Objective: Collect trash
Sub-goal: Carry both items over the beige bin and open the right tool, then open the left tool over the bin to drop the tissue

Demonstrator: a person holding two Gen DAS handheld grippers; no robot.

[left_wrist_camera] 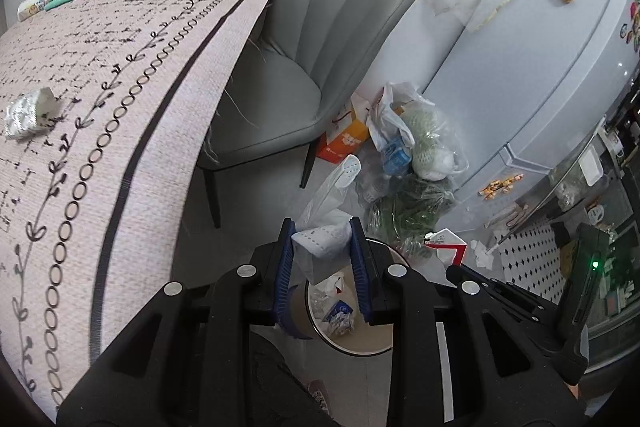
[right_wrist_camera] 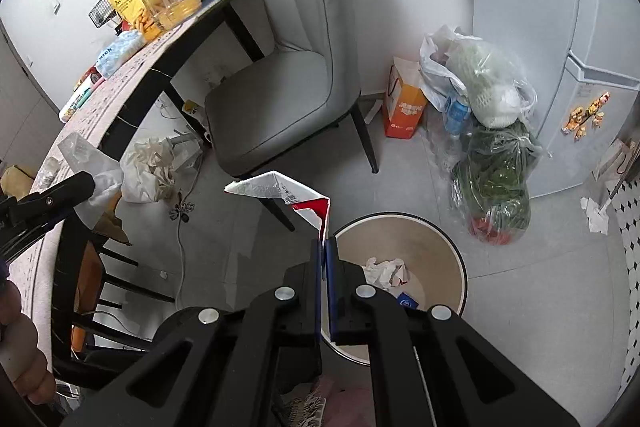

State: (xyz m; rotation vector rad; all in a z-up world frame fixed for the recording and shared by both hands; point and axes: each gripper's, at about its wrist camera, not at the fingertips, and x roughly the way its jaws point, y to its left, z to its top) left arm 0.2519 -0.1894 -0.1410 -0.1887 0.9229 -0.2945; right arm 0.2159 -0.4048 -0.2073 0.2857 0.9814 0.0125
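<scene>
left gripper [left_wrist_camera: 322, 239] clamped on a white wrapper [left_wrist_camera: 320, 241] above the bin [left_wrist_camera: 360, 347]; right gripper [right_wrist_camera: 324, 247] pinched on a red-white carton [right_wrist_camera: 288, 193] at the bin's [right_wrist_camera: 460, 259] left rim; crumpled foil [left_wrist_camera: 26, 113] lies on the table [left_wrist_camera: 120, 87].

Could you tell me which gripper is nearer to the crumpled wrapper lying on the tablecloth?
Left. The left gripper hangs off the table edge over the bin, the crumpled wrapper to its left. The right gripper is farther out.
</scene>
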